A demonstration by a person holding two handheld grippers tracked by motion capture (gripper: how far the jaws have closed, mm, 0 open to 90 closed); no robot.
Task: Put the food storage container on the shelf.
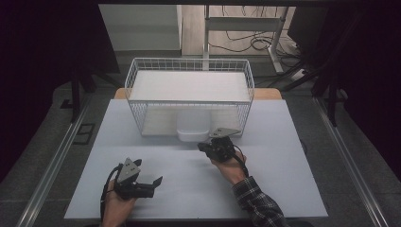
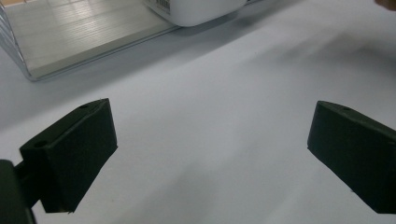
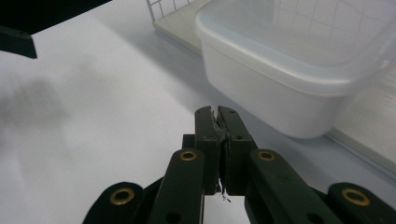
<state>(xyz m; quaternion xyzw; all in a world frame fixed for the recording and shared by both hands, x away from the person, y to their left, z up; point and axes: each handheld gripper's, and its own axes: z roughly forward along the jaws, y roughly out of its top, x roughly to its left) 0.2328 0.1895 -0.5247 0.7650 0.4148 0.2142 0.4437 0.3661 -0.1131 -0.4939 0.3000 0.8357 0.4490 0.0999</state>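
High view: a white wire basket (image 1: 189, 80) stood on the pale table (image 1: 198, 189) at about 12 o'clock from the person, with a white plastic tub (image 1: 192, 131) protruding from its near side at table level. The right gripper (image 1: 208, 146) was just beside the tub's near corner, at roughly 5 o'clock from the tub, its jaws together; whether it touched the tub could not be determined. The left gripper (image 1: 153, 183) rested low at about 7 o'clock from the basket, well apart from the tub, jaws spread and nothing between them. Left gripper view: the two black jaws stood wide apart over bare table, and the tub (image 2: 198, 10) sat far off at 12 o'clock, beside the basket's pale floor board (image 2: 88, 32). Right gripper view: the jaws were pressed together on no object, with only a ragged pale fleck in the seam; the tub (image 3: 285, 79) lay near at 1 o'clock, showing a rolled rim and smooth, slightly translucent walls. Assessment: the tub appeared empty, thin-walled and light, stiff at the rim but likely to flex at mid-wall, and slippery against hard pads. The soundest hold was judged to be a pinch across the rim at the near corner; a grip on the smooth wall risked slipping or deforming it
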